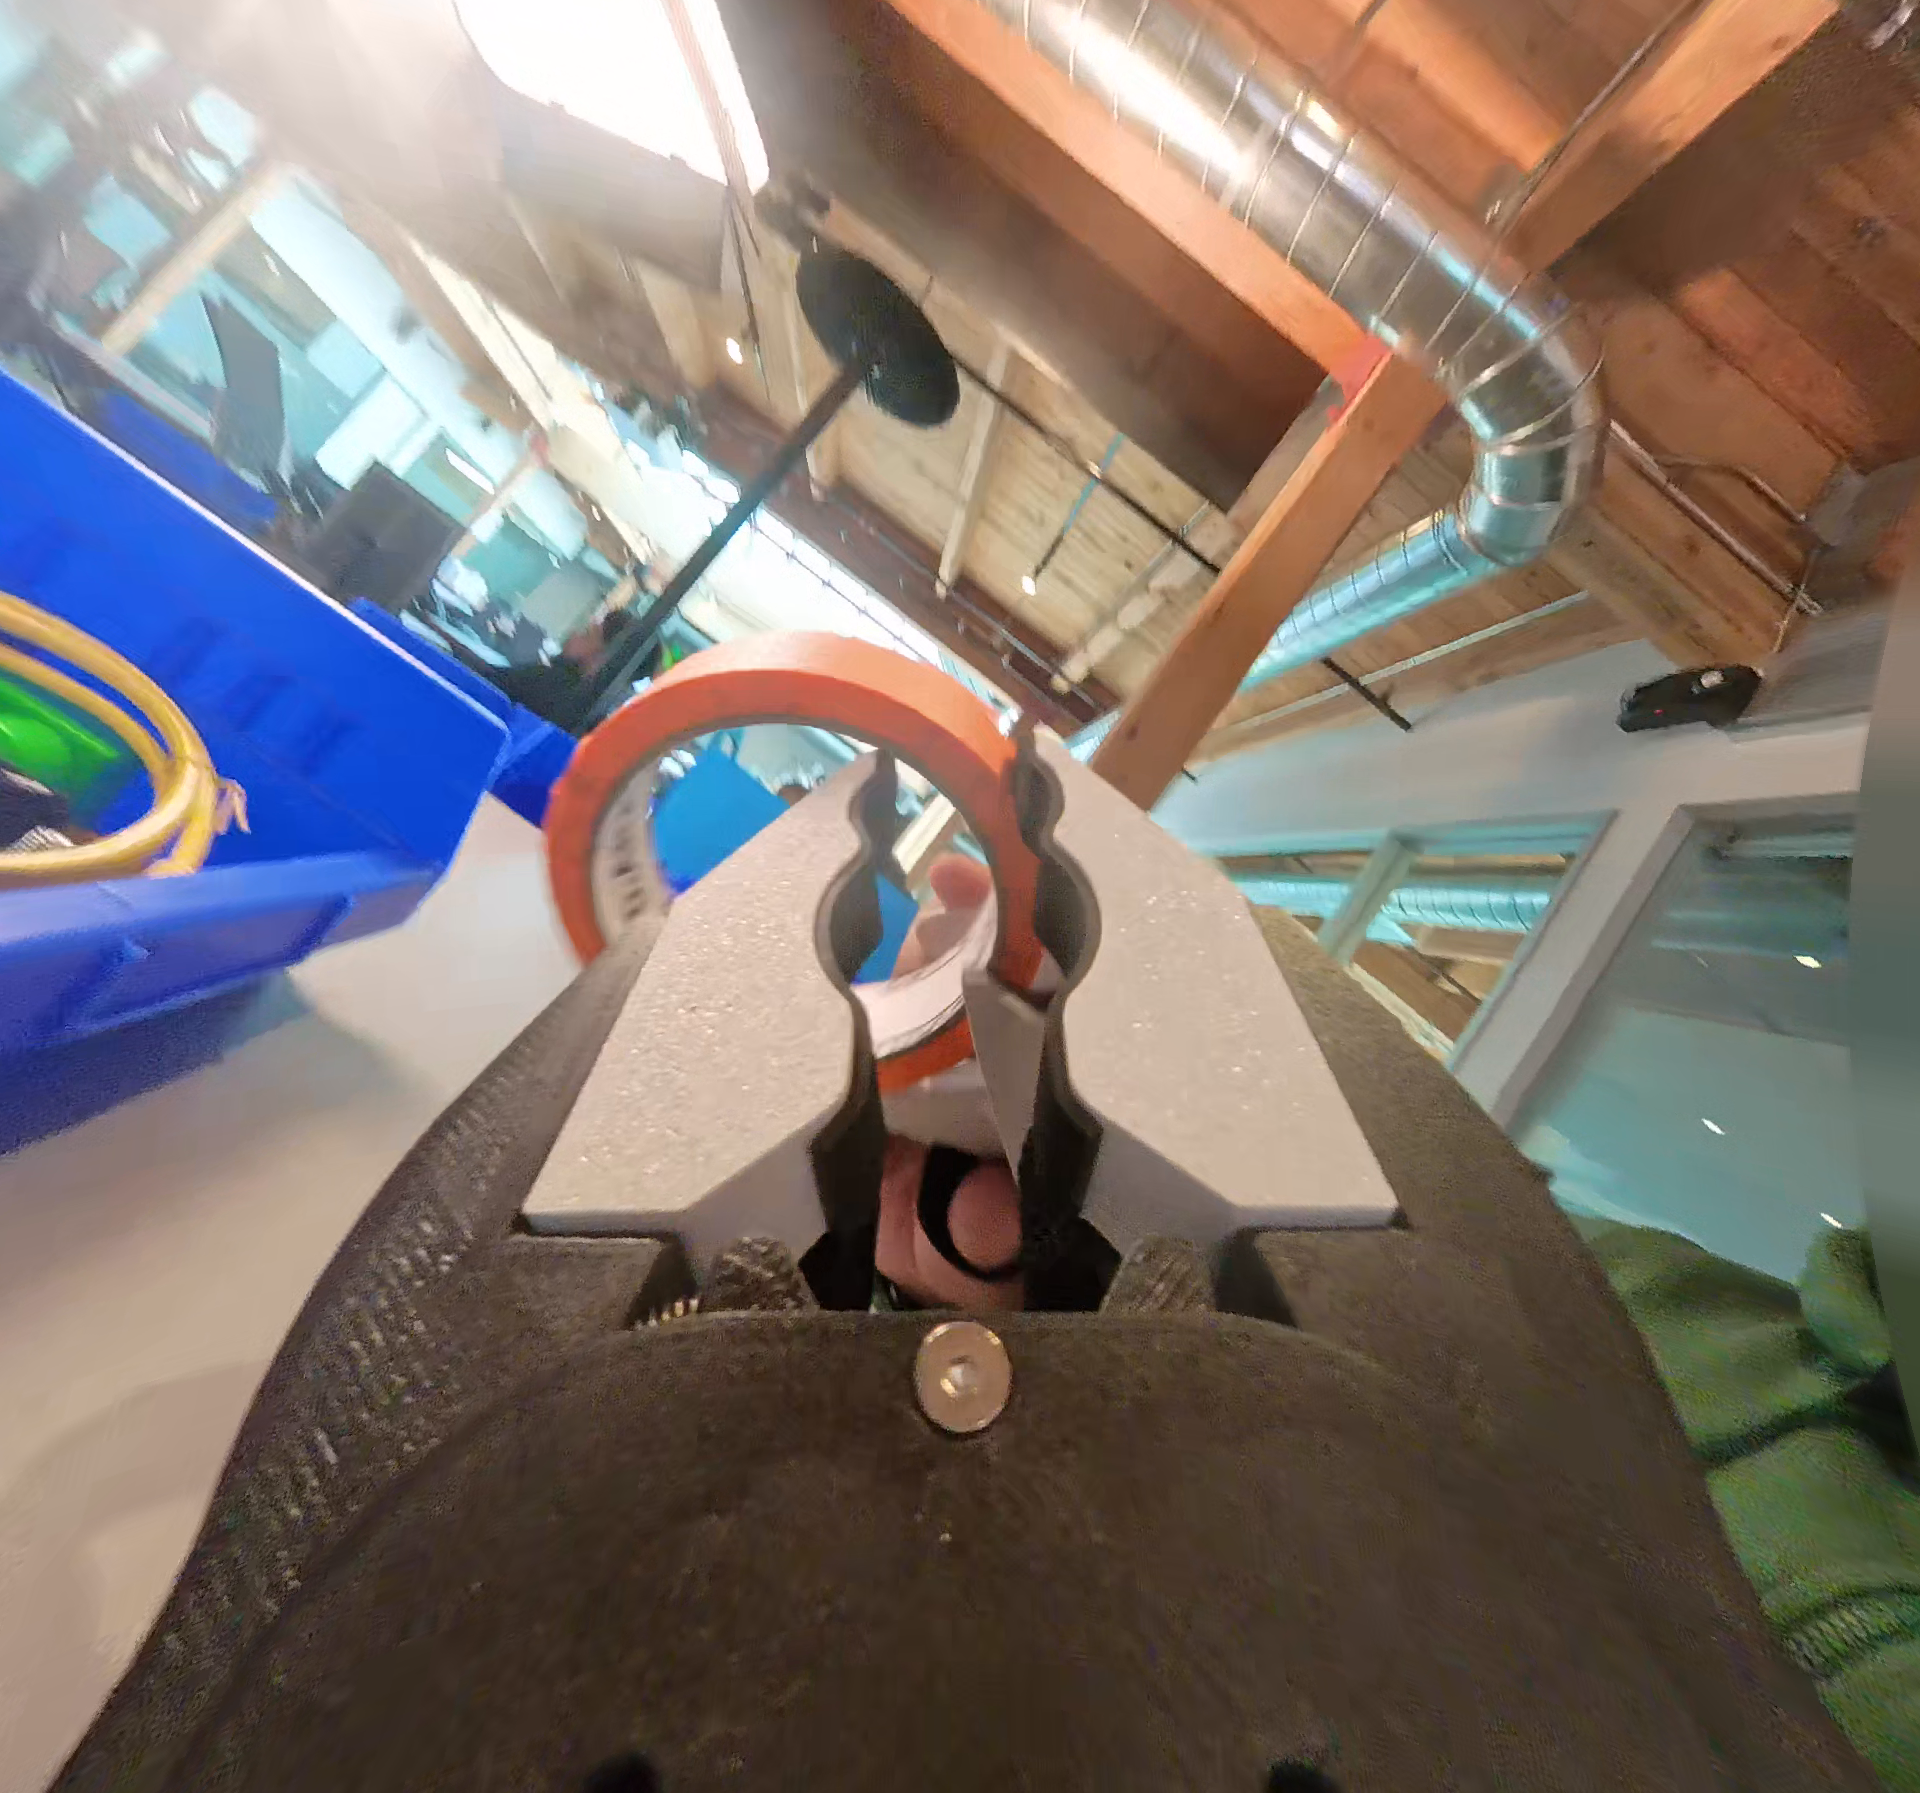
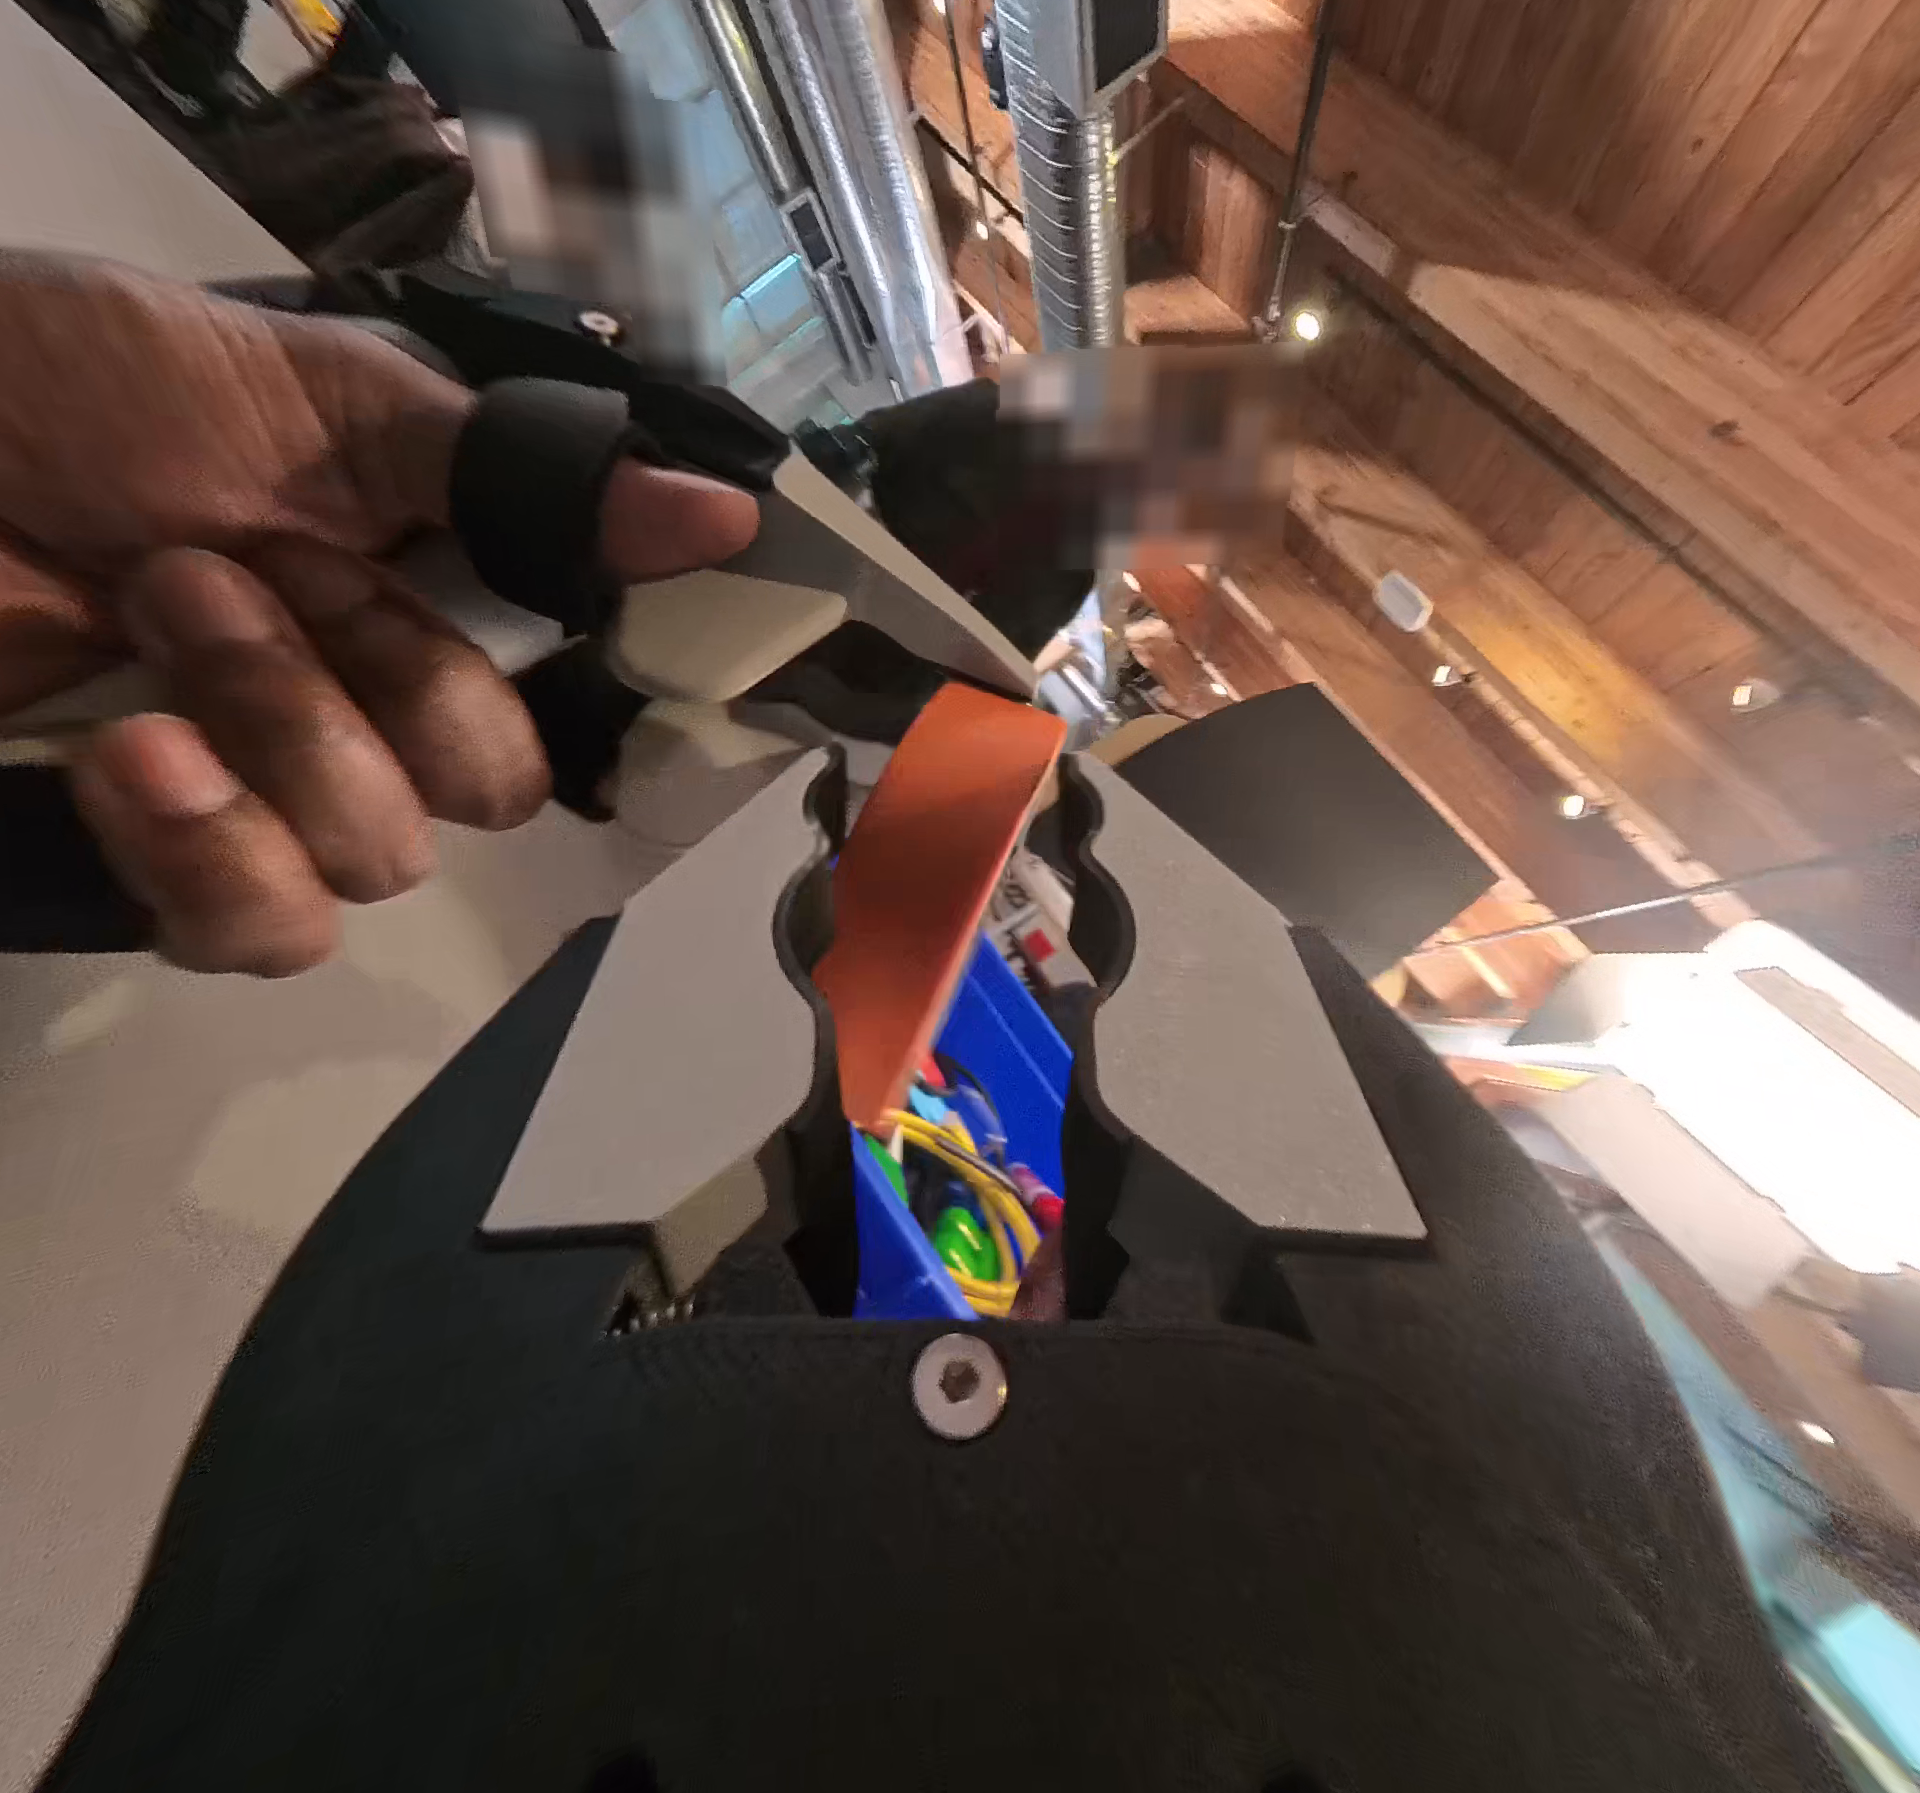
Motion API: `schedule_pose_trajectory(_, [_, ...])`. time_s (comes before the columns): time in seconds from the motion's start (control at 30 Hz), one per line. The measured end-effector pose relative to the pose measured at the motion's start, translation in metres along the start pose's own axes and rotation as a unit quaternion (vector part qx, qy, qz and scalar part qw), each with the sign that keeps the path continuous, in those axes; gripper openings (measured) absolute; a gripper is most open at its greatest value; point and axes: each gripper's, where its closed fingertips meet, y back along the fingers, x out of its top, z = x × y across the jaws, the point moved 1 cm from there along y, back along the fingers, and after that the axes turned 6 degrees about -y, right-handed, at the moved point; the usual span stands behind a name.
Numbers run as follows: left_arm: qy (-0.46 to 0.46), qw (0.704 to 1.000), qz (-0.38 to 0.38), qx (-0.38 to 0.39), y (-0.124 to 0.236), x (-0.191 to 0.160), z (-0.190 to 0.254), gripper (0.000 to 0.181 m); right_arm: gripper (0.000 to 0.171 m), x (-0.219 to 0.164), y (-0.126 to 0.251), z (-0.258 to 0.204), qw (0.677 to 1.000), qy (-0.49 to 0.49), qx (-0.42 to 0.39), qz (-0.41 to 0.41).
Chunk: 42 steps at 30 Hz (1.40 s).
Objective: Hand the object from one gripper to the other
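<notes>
While the orange tape roll (image 1: 790, 694) hangs in mid-air, the left gripper (image 1: 951, 787) pinches its rim at the fingertips, so that grasp looks secure. The right gripper (image 2: 951, 787) straddles the roll's band with its jaws parted, not yet clamped. Transfer seems about halfway: closing and release remain. Beyond sits a blue bin (image 1: 260, 704).

Pale grey table (image 1: 187, 1224); blue bin (image 1: 260, 808) sits directly on it, apparently holding yellow cable (image 1: 156, 808), view blurred.
</notes>
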Motion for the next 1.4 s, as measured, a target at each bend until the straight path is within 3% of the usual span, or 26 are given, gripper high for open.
schedule_pose_trajectory(0.17, [-0.115, 0.99, 0.057, 0.061, 0.013, 0.027, 0.0, 0.013, 0.064, -0.002, -0.002, 0.0, 0.987, -0.148, 0.059, -0.006])
schedule_pose_trajectory(0.3, [-0.287, 0.949, -0.001, 0.129, 0.004, 0.016, 0.005, 0.011, 0.069, -0.002, 0.004, 0.017, 0.924, -0.364, 0.116, 0.012])
schedule_pose_trajectory(0.4, [-0.437, 0.877, -0.073, 0.185, -0.005, -0.002, 0.0, 0.012, 0.063, -0.005, 0.011, 0.043, 0.848, -0.511, 0.13, 0.049])
schedule_pose_trajectory(0.5, [-0.568, 0.779, -0.148, 0.218, -0.013, -0.023, -0.008, 0.011, 0.064, -0.018, 0.012, 0.048, 0.796, -0.585, 0.152, 0.035])
schedule_pose_trajectory(0.63, [-0.677, 0.664, -0.246, 0.199, -0.019, -0.06, -0.02, 0.012, 0.06, -0.033, 0.007, 0.037, 0.792, -0.591, 0.152, -0.022])
schedule_pose_trajectory(0.7, [-0.702, 0.635, -0.273, 0.175, -0.021, -0.075, -0.021, 0.012, 0.044, -0.047, 0.004, 0.027, 0.811, -0.564, 0.14, -0.069])
schedule_pose_trajectory(0.73, [-0.707, 0.625, -0.28, 0.175, -0.021, -0.077, -0.023, 0.012, 0.028, -0.051, 0.004, 0.026, 0.821, -0.55, 0.133, -0.078])
schedule_pose_trajectory(0.77, [-0.71, 0.621, -0.281, 0.18, -0.02, -0.076, -0.025, 0.012, 0.026, -0.051, 0.004, 0.027, 0.829, -0.539, 0.125, -0.076])
schedule_pose_trajectory(0.87, [-0.678, 0.667, -0.255, 0.175, -0.022, -0.072, -0.019, 0.016, 0.026, -0.048, 0.004, 0.043, 0.87, -0.485, 0.069, -0.057])
schedule_pose_trajectory(1.0, [-0.558, 0.781, -0.207, 0.189, -0.017, -0.049, -0.016, 0.025, 0.025, -0.052, 0.01, 0.067, 0.938, -0.337, -0.048, -0.065])
schedule_pose_trajectory(1.13, [-0.327, 0.926, -0.147, 0.119, -0.015, -0.038, -0.004, 0.035, 0.026, -0.039, 0.009, 0.062, 0.979, -0.171, -0.088, -0.066])
schedule_pose_trajectory(1.2, [-0.183, 0.975, -0.117, 0.045, -0.015, -0.033, 0.009, 0.048, 0.026, -0.036, 0.004, 0.049, 0.989, -0.098, -0.081, -0.075])
schedule_pose_trajectory(1.3, [-0.067, 0.996, -0.055, -0.026, -0.01, -0.015, 0.022, 0.049, 0.026, -0.034, -0.001, 0.028, 0.995, 0.0, -0.056, -0.084])
schedule_pose_trajectory(1.4, [-0.066, 0.997, -0.051, 0.004, -0.008, -0.013, 0.011, 0.048, 0.027, -0.024, -0.003, 0.012, 0.995, 0.069, -0.037, -0.06])
